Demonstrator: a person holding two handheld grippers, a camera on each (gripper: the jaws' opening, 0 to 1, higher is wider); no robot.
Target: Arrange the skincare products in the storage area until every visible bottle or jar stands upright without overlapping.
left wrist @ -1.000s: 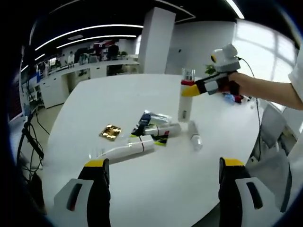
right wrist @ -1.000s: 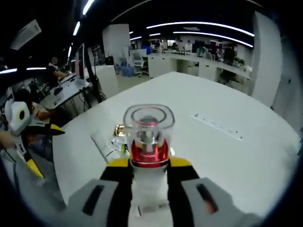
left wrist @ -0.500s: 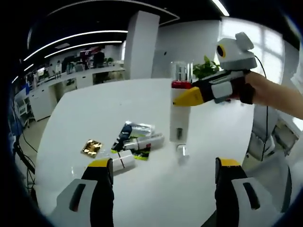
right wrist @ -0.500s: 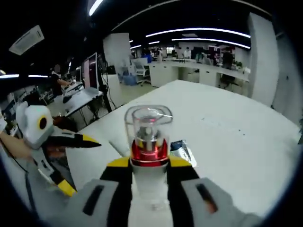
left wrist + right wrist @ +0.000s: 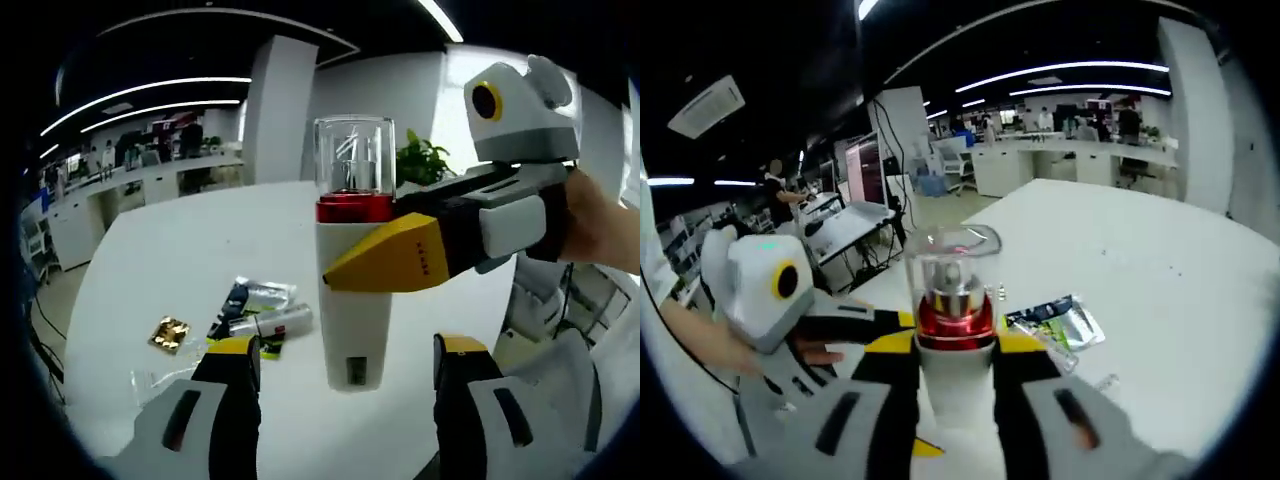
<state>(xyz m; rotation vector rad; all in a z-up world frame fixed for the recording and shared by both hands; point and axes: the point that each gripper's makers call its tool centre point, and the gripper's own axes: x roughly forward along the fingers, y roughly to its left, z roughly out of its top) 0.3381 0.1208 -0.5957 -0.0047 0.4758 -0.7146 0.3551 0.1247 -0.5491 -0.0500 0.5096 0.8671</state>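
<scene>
Bottle [image 5: 355, 310] upright, cap up | right claw [image 5: 954, 365] pinching it | left claw [image 5: 345, 370] spread

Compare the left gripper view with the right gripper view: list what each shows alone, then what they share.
Left gripper view alone: a gold foil square on the white table, a lying tube with a red band, a green plant behind, and the bottle's whole white body down to its base.

Right gripper view alone: a person seated at a desk in the background, and a small clear cap on the table.

Shared: the white bottle with red collar and clear cap, held upright in the right gripper, the left gripper, open, and the lying sachets.
</scene>
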